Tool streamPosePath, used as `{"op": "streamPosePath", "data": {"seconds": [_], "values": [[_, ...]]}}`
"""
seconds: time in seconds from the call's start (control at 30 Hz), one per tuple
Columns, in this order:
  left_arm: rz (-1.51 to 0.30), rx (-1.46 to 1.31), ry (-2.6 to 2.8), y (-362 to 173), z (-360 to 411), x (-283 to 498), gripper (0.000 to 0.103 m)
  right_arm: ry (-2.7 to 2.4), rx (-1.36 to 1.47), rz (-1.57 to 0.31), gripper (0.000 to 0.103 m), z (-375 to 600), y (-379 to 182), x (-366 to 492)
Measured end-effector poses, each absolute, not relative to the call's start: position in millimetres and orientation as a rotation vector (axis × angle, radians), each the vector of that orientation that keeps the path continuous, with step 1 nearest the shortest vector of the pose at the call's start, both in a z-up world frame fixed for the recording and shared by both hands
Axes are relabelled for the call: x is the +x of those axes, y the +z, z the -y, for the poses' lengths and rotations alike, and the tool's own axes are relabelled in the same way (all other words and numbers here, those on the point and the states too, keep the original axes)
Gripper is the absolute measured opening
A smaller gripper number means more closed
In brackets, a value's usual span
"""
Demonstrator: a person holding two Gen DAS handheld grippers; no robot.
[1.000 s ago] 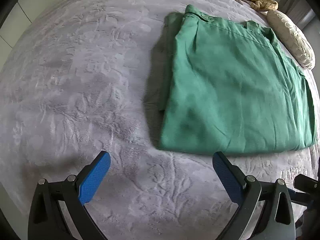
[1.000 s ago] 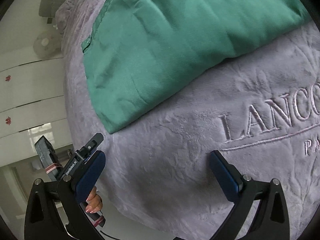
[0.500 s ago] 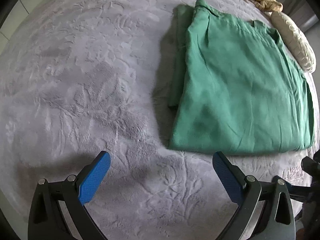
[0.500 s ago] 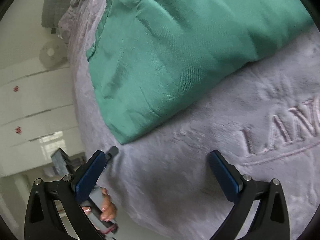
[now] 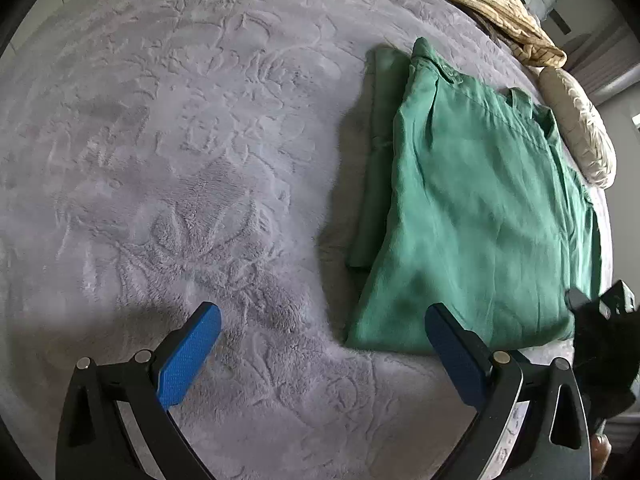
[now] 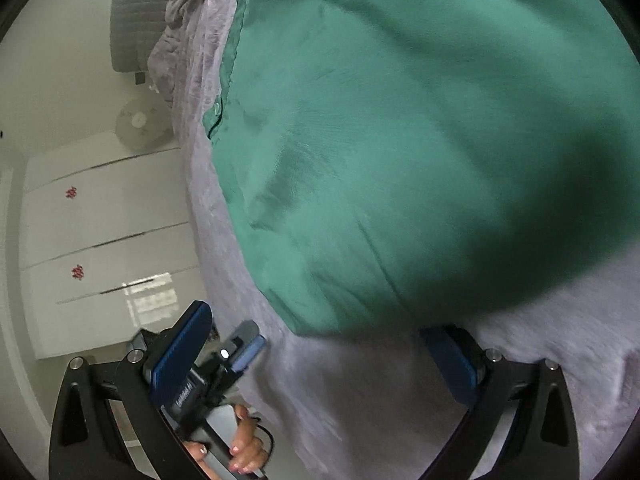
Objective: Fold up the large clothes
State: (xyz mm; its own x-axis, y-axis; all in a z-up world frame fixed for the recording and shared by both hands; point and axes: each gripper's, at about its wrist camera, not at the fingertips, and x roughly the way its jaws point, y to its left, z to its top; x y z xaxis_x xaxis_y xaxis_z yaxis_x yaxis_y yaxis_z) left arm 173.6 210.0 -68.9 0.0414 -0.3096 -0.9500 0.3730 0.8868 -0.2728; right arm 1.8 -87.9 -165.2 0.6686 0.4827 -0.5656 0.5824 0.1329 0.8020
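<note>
A green garment (image 5: 472,216) lies folded in a flat rectangle on the grey plush bedspread (image 5: 180,160). My left gripper (image 5: 320,352) is open and empty, hovering over the bedspread just before the garment's near left corner. My right gripper (image 6: 320,360) is open and empty, close over the garment's near edge (image 6: 400,160); its right finger is in shadow against the fabric edge. The right gripper also shows at the left wrist view's right edge (image 5: 604,332).
A beige crumpled cloth (image 5: 492,4) and a cream pillow (image 5: 580,128) lie at the bed's far right. The bed edge, white cabinet doors (image 6: 108,232) and a fan (image 6: 138,122) are left in the right wrist view, where a hand holds the left gripper's handle (image 6: 224,412).
Both grippers have moved closer to the garment. The right gripper has come down toward its near edge, so the green fabric now fills most of that view. Both stay open.
</note>
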Motion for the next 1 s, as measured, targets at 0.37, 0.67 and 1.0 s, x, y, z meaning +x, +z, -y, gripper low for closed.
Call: {"op": "streamPosePath", "data": {"seconds": [0.37,0.67,1.0], "values": [[-1.600,-0.289,-0.726,-98.5,-184.0,192.3,0.102,-0.030,1.660,-0.785,0.008,91.1,-177.9,35.9],[-1.653,-0.479,-0.966,-96.8,-113.2,221.3,0.102,0.107,1.585,-0.712,0.008,106.5,-128.0,36.7],[-1.599,-0.132,-0.912,-90.1,-56.8,199.9,0.027,0.088,1.534,-0.853,0.008,103.1,-146.9,37.7]]}}
